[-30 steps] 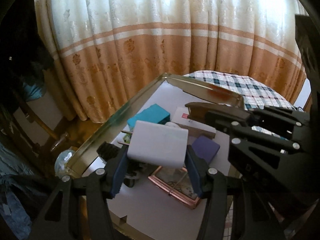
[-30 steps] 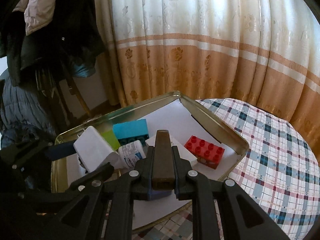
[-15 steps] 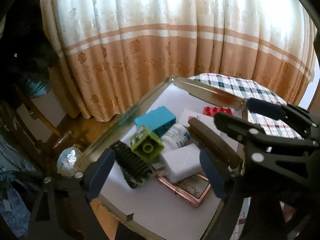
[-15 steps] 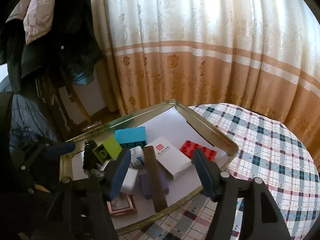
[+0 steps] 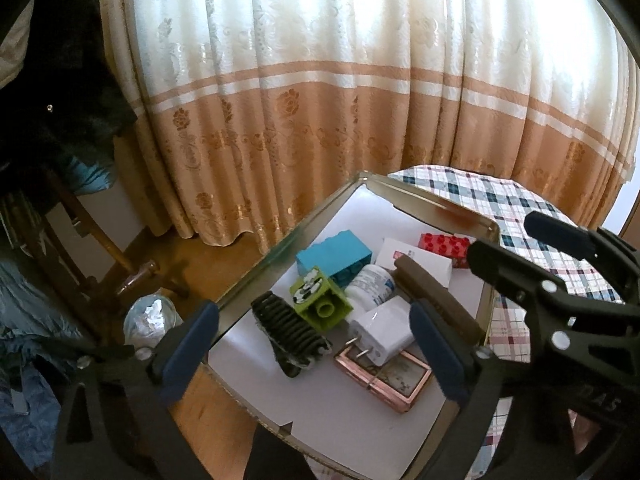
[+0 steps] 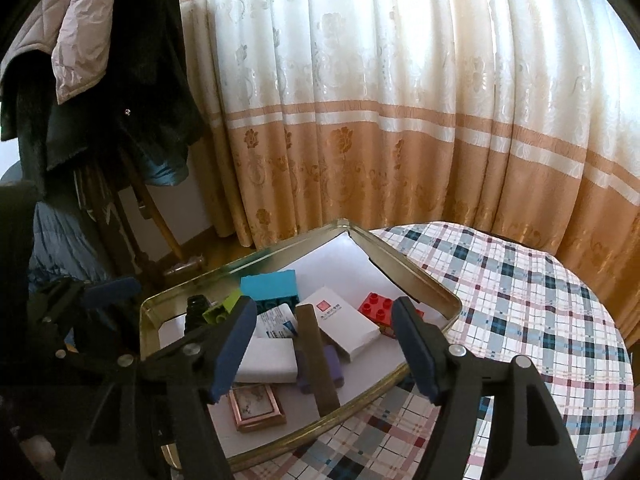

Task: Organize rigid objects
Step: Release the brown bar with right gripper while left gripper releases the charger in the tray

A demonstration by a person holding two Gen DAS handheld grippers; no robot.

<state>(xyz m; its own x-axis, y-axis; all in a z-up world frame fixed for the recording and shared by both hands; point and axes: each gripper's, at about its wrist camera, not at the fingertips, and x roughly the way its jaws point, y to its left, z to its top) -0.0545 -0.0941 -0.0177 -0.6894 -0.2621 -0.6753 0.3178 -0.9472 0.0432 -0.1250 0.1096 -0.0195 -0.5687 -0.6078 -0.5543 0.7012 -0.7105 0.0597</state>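
Lying in the gold-rimmed tray (image 5: 256, 276) at lower centre, the white charger (image 5: 386, 330) is seen between and beyond the left gripper (image 5: 316, 350), whose jaws have just been opening and hold nothing. The brown bar (image 6: 318, 364) rests below the right gripper (image 6: 324, 346), likewise spread wide, empty.

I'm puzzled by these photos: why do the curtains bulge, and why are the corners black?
Both views: a fisheye lens bends the curtain and blacks out the corners. Right wrist view: backlit curtain glows, coats stay dark. Left wrist view: the tray rim glints.
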